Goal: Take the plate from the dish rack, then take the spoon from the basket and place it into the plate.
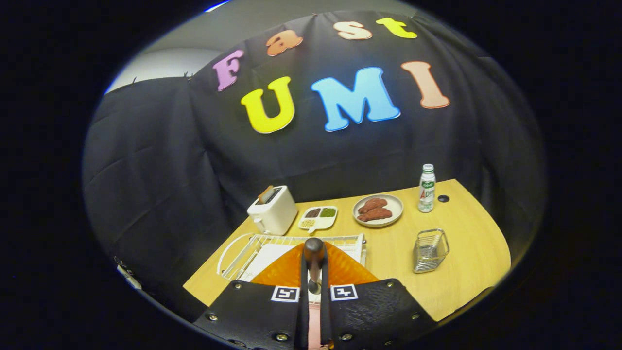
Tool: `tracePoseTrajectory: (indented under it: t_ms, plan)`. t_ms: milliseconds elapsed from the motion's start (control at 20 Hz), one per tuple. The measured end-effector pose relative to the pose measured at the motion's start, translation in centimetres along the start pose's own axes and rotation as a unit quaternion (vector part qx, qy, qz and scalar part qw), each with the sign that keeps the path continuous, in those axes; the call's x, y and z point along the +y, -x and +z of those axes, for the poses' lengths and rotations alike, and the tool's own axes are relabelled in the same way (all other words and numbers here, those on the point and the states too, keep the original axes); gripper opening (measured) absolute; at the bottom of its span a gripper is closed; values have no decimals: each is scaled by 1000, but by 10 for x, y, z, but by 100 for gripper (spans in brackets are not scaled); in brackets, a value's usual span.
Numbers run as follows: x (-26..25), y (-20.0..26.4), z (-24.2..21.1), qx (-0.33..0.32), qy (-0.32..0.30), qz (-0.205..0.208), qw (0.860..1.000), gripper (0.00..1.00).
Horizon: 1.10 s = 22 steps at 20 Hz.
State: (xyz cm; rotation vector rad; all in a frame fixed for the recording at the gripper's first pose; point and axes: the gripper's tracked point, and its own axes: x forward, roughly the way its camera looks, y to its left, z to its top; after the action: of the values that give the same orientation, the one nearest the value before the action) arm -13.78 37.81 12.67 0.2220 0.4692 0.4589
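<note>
My gripper [314, 290] is shut on a dark spoon [313, 253]. The spoon stands up between the two fingers, its rounded end pointing away from me. Right under the spoon and just ahead of the fingers lies an orange plate [286, 270]; the fingers cover its near part. The white wire dish rack [252, 245] is directly behind the plate, and I cannot tell whether the plate touches it. A small wire basket [430, 250] stands on the wooden table [466, 277], to the right of the rack, with nothing showing inside it.
Beyond the rack stand a white toaster [273, 211] holding a slice of bread, a small divided dish [318, 218], a plate of brown meat pieces [378, 210] and a white bottle [426, 188]. The table's rounded edge runs close on the right.
</note>
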Motion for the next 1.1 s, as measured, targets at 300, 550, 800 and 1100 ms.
tracePoseTrajectory:
  t_ms: [300, 550, 800, 1100]
  plan:
    - [52, -5, -80, 68, 61, 40, 995, 9]
    - [69, -23, -132, 108, 107, 43, 987, 9]
    - [79, -29, -157, 124, 123, 50, 983, 9]
    - [75, -22, -168, 132, 123, 58, 982, 11]
